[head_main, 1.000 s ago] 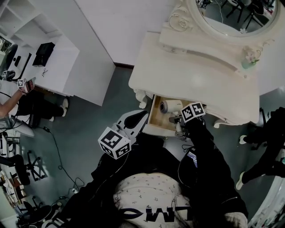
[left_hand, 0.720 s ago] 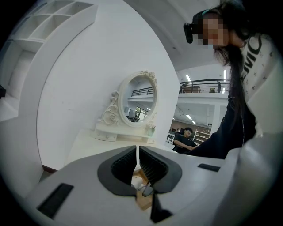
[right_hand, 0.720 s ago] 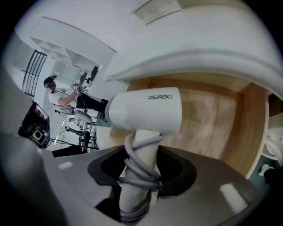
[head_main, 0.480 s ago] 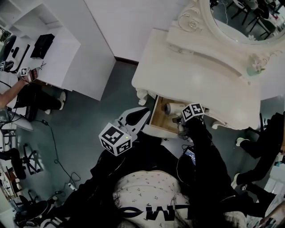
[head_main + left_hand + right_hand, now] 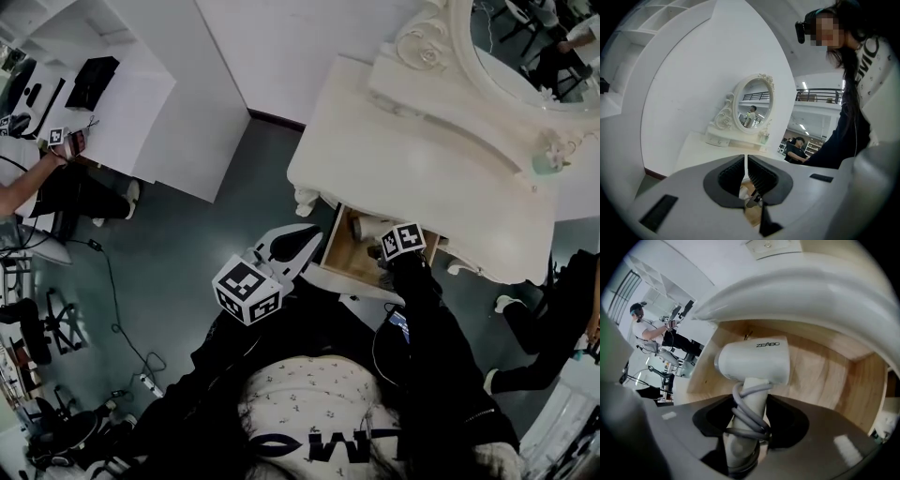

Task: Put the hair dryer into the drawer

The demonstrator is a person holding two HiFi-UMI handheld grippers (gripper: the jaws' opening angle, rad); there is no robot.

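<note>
Only the right gripper view showed the right gripper point(image 5: 745, 432) squeezing the hair dryer point(image 5: 754, 359) by its handle point(image 5: 752, 401), down inside the open drawer point(image 5: 825, 369). In the head view, the marker cube point(image 5: 403, 238) hid that grip. The left gripper point(image 5: 746, 171) was closed on nothing, just beside the drawer's front.

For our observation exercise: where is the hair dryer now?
Centre of the right gripper view: the hair dryer hangs inside the open drawer, its cord-wrapped handle clamped in the right tool.
</note>
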